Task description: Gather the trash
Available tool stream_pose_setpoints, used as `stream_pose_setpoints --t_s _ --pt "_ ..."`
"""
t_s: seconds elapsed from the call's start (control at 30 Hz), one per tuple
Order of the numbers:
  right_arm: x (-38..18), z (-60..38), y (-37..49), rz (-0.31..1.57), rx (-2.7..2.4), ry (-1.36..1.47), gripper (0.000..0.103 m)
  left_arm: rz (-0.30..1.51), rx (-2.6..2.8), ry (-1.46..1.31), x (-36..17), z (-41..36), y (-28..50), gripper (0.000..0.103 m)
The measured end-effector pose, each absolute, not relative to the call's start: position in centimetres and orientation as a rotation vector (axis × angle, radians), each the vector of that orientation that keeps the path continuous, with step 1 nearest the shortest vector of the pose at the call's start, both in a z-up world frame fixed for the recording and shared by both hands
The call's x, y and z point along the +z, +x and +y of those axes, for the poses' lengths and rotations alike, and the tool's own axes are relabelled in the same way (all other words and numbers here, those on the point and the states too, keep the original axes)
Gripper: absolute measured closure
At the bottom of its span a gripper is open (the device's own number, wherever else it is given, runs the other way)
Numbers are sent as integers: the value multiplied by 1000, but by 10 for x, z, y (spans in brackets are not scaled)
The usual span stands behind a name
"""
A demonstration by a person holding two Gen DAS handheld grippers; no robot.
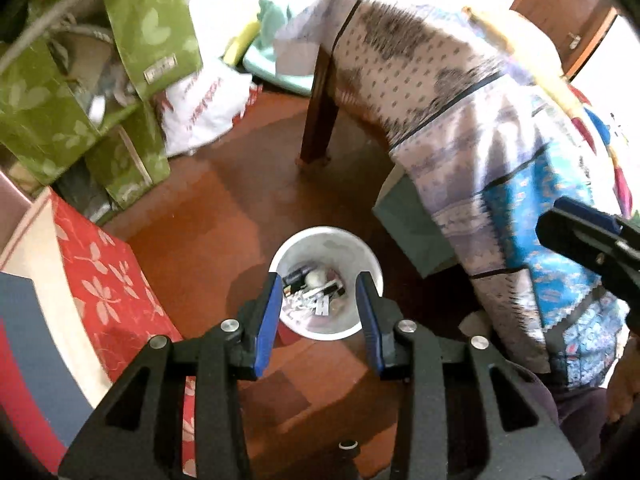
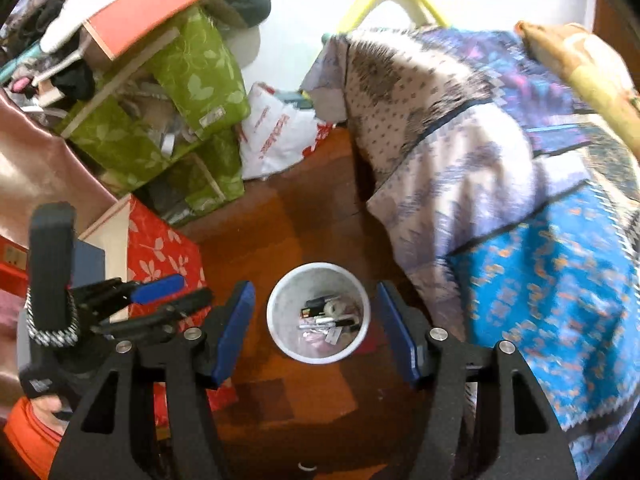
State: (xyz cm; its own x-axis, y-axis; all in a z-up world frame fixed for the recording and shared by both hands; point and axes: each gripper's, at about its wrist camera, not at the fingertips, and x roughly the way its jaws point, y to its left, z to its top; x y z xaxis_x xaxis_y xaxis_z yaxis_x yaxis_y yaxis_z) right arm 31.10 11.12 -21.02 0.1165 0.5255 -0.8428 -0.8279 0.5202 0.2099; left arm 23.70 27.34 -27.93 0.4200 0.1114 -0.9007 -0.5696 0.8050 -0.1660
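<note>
Both grippers hang above the wooden floor (image 1: 240, 216), pointing down at a white bin (image 2: 318, 312).

Left gripper (image 1: 320, 300): jaws apart, nothing between them, touching nothing. Its blue pads (image 1: 267, 320) frame the bin (image 1: 325, 282) from above, clear of the rim.

Right gripper (image 2: 318, 322): jaws wide apart, wider than the bin, empty, touching nothing. The left gripper (image 2: 176, 300) shows at its left side, just beside it.

The bin stands upright on the floor, near the edge of a bed draped in a patterned cloth (image 2: 500, 184). Inside lies trash (image 2: 326, 318): small dark and white items at the bottom, too blurred to name.

To the left stand a red floral box (image 1: 108, 280) and green bags (image 2: 192, 80); a white plastic bag (image 2: 276, 132) lies behind them.
</note>
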Motion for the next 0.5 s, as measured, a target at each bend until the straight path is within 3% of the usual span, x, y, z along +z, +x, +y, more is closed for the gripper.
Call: stream_pose_setpoints --t_s 0.5 --pt "-43 -65 224 629 828 -107 44 669 296 -231 -75 150 162 67"
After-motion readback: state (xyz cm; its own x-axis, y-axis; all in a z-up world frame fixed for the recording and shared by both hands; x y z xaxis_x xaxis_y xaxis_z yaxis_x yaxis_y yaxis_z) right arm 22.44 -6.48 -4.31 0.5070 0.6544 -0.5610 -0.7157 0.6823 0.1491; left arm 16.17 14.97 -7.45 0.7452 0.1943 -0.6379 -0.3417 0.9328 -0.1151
